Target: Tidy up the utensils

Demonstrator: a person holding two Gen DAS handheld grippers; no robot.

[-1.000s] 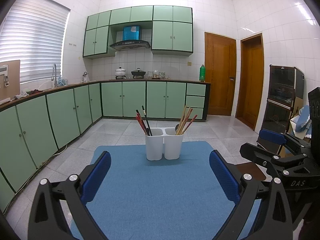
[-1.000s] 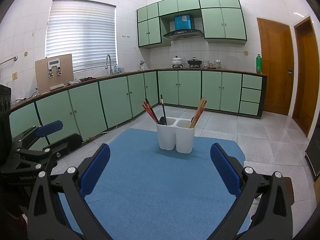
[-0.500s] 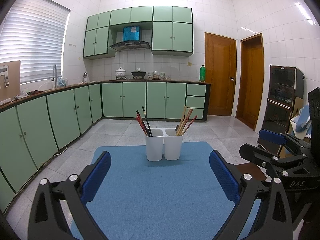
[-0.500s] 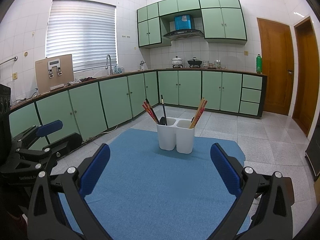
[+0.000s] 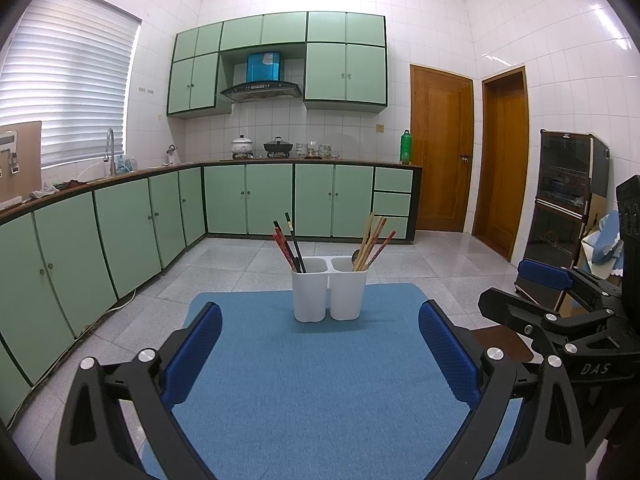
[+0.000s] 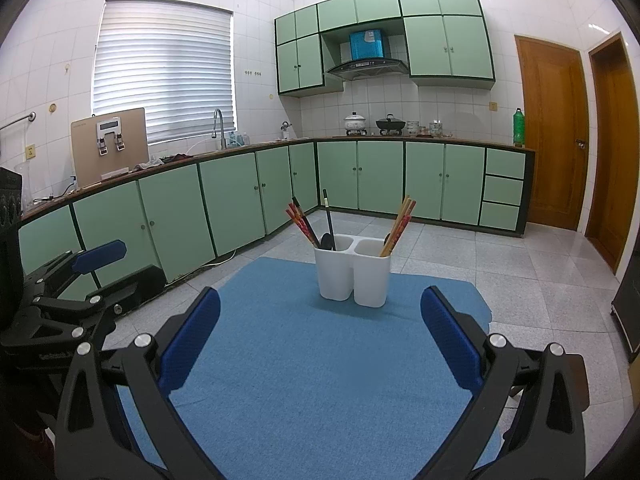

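White twin-cup holder (image 5: 329, 294) is standing upright, utensils (chopsticks, dark handles) leaning out; I'm holding both my tools (image 5: 320, 344) (image 6: 320, 320) wide, empty.

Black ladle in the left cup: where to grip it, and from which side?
Probably the bare upper handle of the ladle, from above. Its bowl sits down inside the holder and the red chopsticks lean close on its left, so only the top of the near-upright handle is free. Both the right gripper and the left gripper are open and empty.

Blue mat (image 5: 320, 380) under white two-compartment utensil holder (image 5: 329, 294).
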